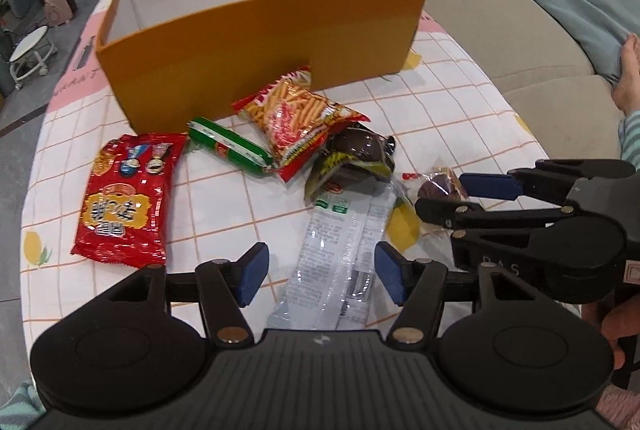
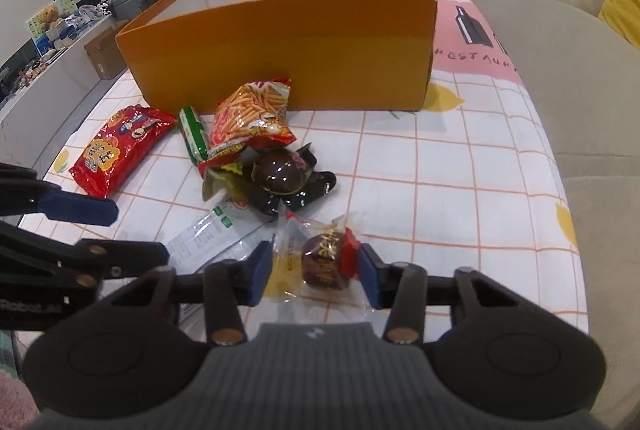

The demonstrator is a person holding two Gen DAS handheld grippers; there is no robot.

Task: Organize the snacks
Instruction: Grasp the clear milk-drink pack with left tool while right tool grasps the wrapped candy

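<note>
Right wrist view: the right gripper [image 2: 312,270] has its pads around a clear-wrapped brown cake [image 2: 324,264] on the checked tablecloth [image 2: 460,170], near the orange box [image 2: 280,50].

The jaws sit close on the wrapper's sides; whether they truly press it I cannot tell. The cake looks light, soft and crushable, its film slippery, so a hold across the body beats the loose edge. The left gripper [image 1: 318,274] stands wide, holding nothing, straddling a flat silver sachet [image 1: 340,250] that is limp and thin, best taken by one edge. The box floor is hidden behind its near wall; the dark packet [image 2: 280,174] in the pile is hard to identify.
</note>
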